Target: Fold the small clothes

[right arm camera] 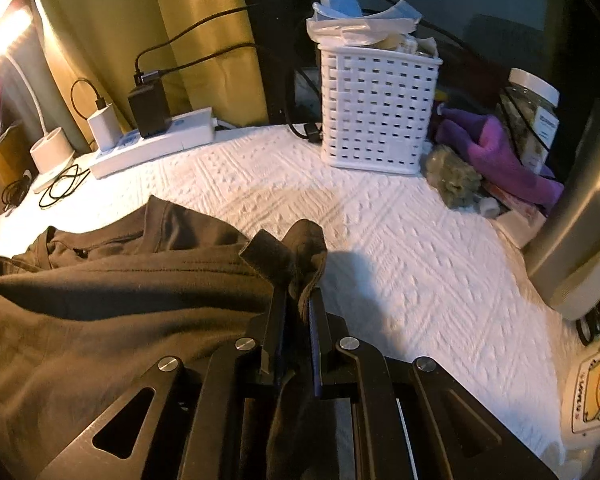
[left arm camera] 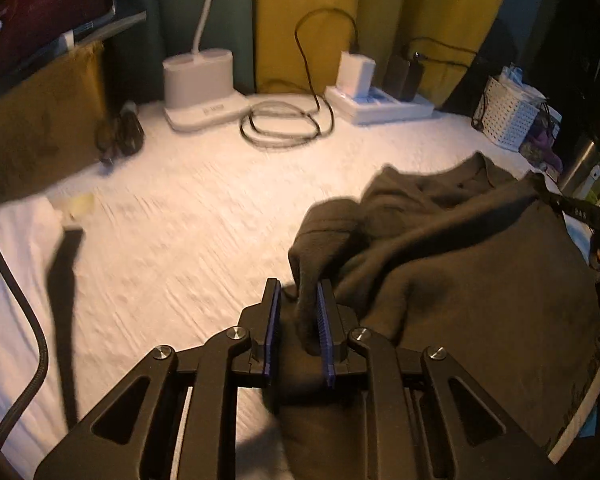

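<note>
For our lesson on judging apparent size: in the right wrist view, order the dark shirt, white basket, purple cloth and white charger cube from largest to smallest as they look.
1. Dark shirt, though nearest the camera
2. White basket
3. Purple cloth
4. White charger cube

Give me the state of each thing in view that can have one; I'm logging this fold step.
left gripper: shut on the shirt's edge.
right gripper: shut on a bunched shirt edge.
dark shirt: rumpled, partly lifted, not yet folded.
white basket: upright, stuffed full.
power strip: two chargers plugged in.
jar: upright, lid on.
loose cable: coiled on the white cover.
</note>
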### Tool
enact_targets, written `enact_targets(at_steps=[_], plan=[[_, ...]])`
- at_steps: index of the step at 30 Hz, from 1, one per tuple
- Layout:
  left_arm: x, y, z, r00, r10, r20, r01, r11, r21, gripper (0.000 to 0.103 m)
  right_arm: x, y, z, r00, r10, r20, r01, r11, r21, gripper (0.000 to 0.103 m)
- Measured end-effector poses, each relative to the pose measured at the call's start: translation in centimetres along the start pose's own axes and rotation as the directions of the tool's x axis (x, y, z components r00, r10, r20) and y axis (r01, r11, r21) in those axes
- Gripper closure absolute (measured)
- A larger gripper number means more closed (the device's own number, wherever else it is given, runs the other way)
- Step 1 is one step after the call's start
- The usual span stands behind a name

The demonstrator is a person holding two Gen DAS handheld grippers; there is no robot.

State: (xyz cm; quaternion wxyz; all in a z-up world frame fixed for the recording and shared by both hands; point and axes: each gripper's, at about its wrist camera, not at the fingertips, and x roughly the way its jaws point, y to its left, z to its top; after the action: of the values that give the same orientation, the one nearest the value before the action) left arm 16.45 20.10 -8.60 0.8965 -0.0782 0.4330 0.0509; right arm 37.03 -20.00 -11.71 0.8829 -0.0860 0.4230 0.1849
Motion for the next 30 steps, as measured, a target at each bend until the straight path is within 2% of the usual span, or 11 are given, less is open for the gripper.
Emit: enact_targets(at_steps=[2, 4, 8, 10, 11, 12, 15, 16, 18, 23, 30], plan=[[-0.3, 0.0, 0.9, 1.000, -0.013, 0.025, 0.012, 1.000, 0.025, 0.081, -0.3, -0.1, -0.1, 1.000, -0.010, 0.001, 0.010, 1.000, 0.008, 0.094], [0.2, -0.2, 1.6, 0.999, -0.031, 0.024, 0.030, 0.998, 0.054, 0.044, -0.7, -0.4, -0.3, 1.000, -0.024, 0.000, 0.024, 1.000, 0.020, 0.094], [3.0, -0.5, 2.2, 0.999, -0.029, -0.027, 0.031, 0.995, 0.094, 0.041, -1.3, -1.5, -0.6, 0.999, -0.046, 0.002, 0.046, 0.998, 0.049, 0.094], [4.0, -0.4, 2.3, 0.999, -0.029, -0.040, 0.033, 0.994, 0.106, 0.047, -1.6, -2.0, -0.5, 1.000, -0.028, 0.006, 0.028, 0.997, 0.067, 0.094], [4.1, -0.4, 2.3, 0.999, -0.035, -0.030, 0.038, 0.993, 0.109, 0.058, -1.8, -2.1, -0.3, 1.000, -0.007, 0.015, 0.006, 0.997, 0.072, 0.090], [4.2, -0.5, 2.4, 0.998, -0.050, -0.036, 0.054, 0.992, 0.115, 0.082, -1.9, -2.1, -0.1, 1.000, -0.002, 0.019, 0.000, 0.997, 0.072, 0.086], [3.7, -1.2, 2.7, 0.999, -0.048, 0.000, 0.048, 0.989, 0.142, 0.097, -1.8, -1.7, 1.0, 0.999, 0.007, 0.032, -0.008, 0.999, 0.046, 0.068], [3.4, -1.4, 2.8, 0.999, -0.043, 0.018, 0.040, 0.988, 0.148, 0.097, -1.6, -1.5, 1.4, 0.999, 0.011, 0.038, -0.012, 0.999, 0.042, 0.049], [2.4, -1.4, 3.3, 0.997, -0.035, 0.069, 0.026, 0.991, 0.131, 0.097, -0.9, -1.1, 2.2, 0.999, 0.020, 0.051, -0.021, 0.999, 0.033, 0.036], [2.7, -0.4, 4.1, 0.992, 0.043, 0.116, -0.054, 0.994, 0.092, 0.097, 2.3, -0.3, 2.9, 1.000, -0.022, 0.003, 0.022, 1.000, 0.003, 0.036], [4.2, 0.8, 3.4, 0.997, 0.069, 0.038, -0.070, 0.997, 0.020, 0.091, 1.5, -0.9, 2.3, 0.999, -0.038, -0.003, 0.038, 0.999, 0.017, 0.036]])
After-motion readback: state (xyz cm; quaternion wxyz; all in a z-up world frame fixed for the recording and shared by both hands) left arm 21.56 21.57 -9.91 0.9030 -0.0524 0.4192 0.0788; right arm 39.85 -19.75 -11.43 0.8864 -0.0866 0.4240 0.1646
